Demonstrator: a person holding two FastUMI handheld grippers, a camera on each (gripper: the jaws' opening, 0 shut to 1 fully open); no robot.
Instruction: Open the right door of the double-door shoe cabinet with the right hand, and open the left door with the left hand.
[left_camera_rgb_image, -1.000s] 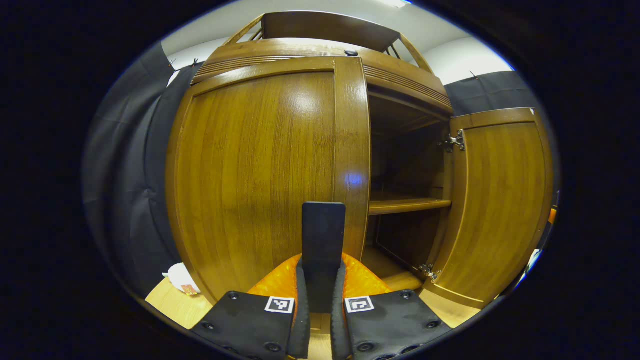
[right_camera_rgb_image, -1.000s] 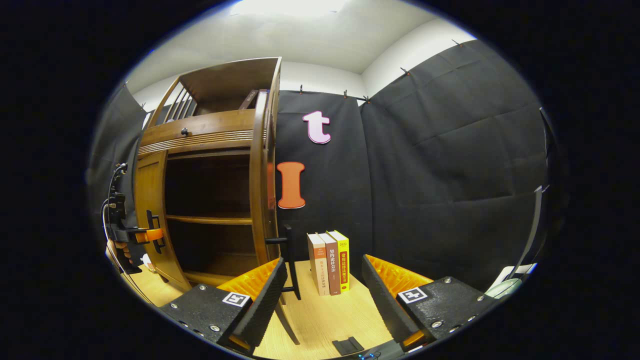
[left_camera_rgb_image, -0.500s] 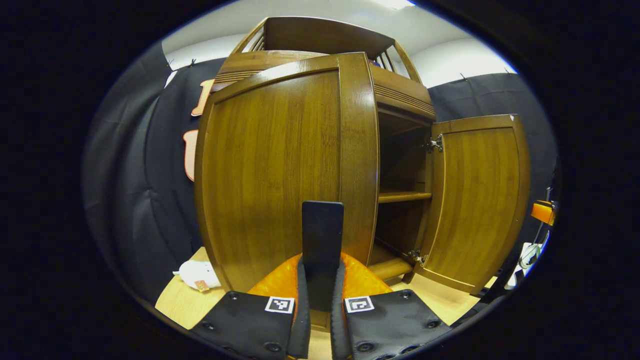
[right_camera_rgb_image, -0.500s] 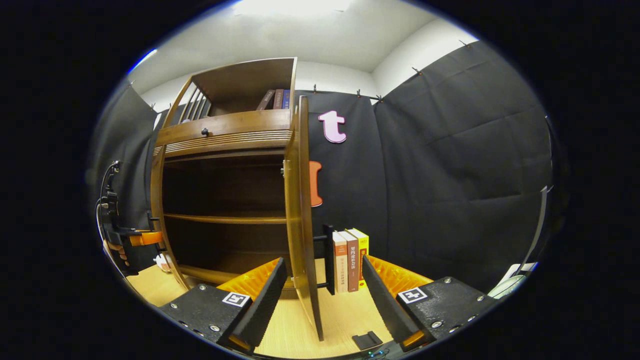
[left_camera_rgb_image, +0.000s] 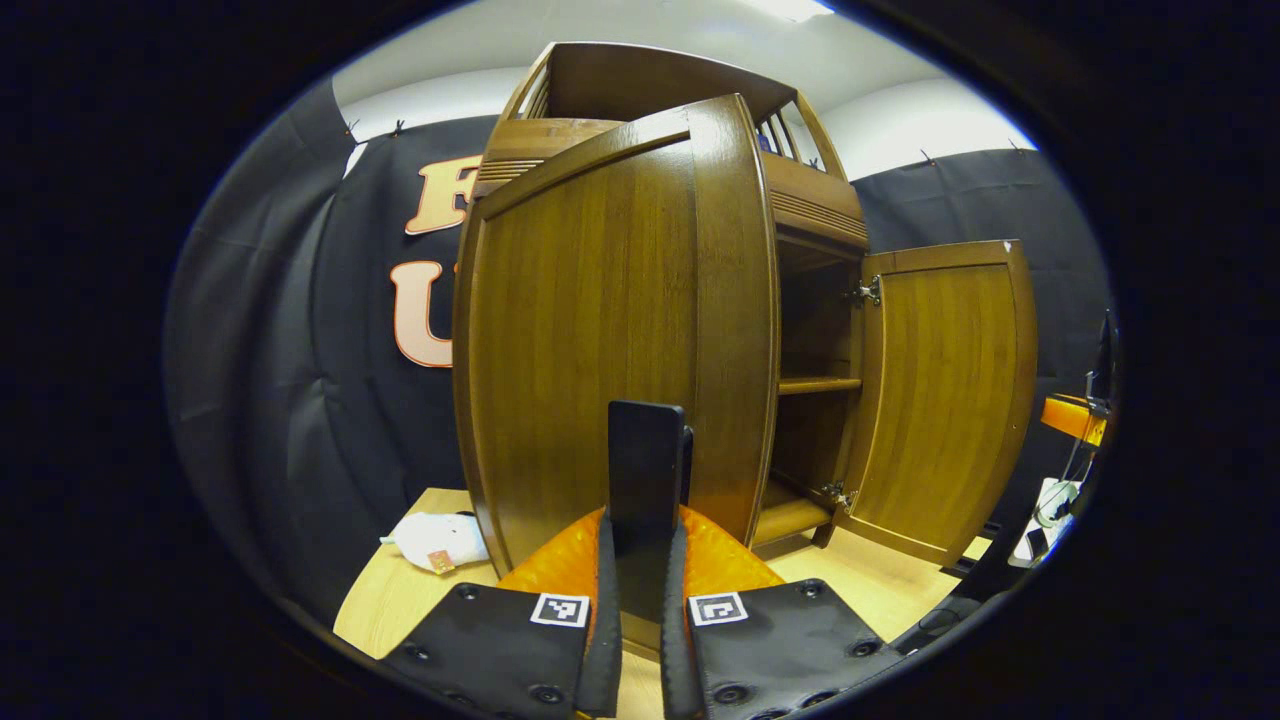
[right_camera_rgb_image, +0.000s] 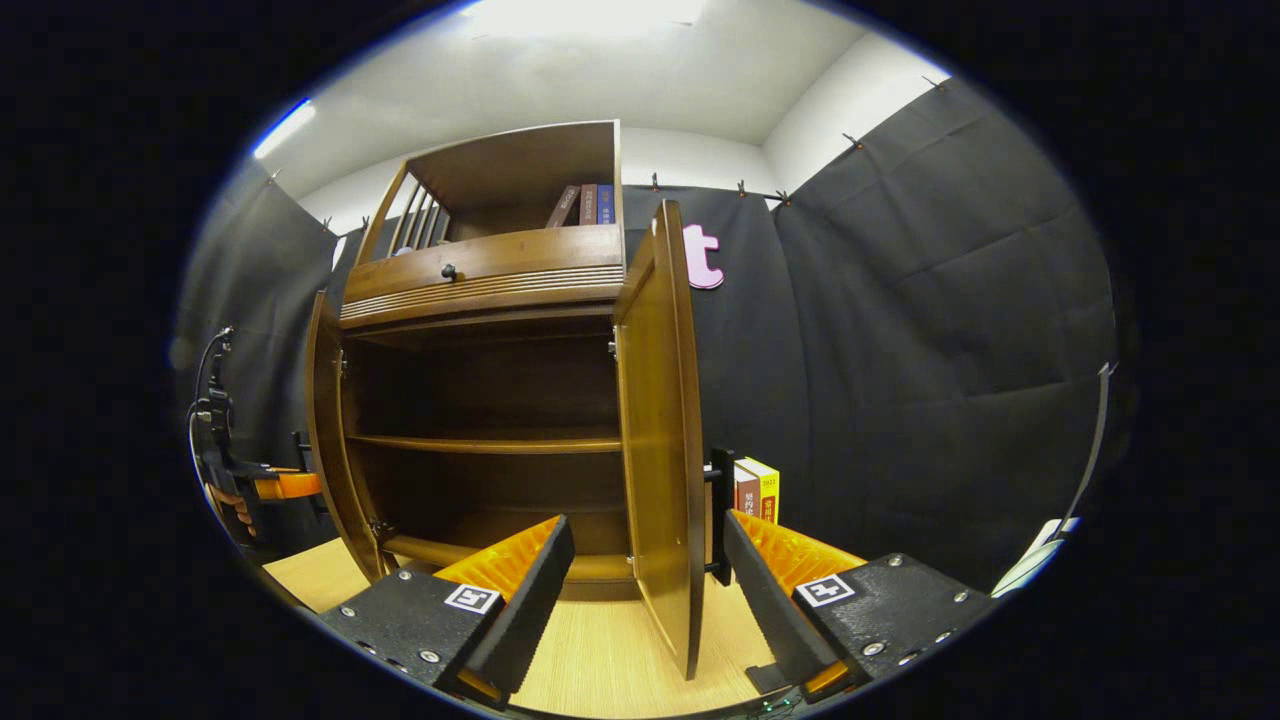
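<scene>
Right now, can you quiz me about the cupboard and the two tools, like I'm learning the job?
1. True or false: the left tool is shut on the handle of the left door.
2. Pick one. The right tool is: A) open, with the edge of the right door standing between its fingers; B) shut on a book; C) shut on a shelf.
3. Fill the gap: on the table, just past the right door, stand some ____.

Key: 1 true. 2 A. 3 books.
</scene>
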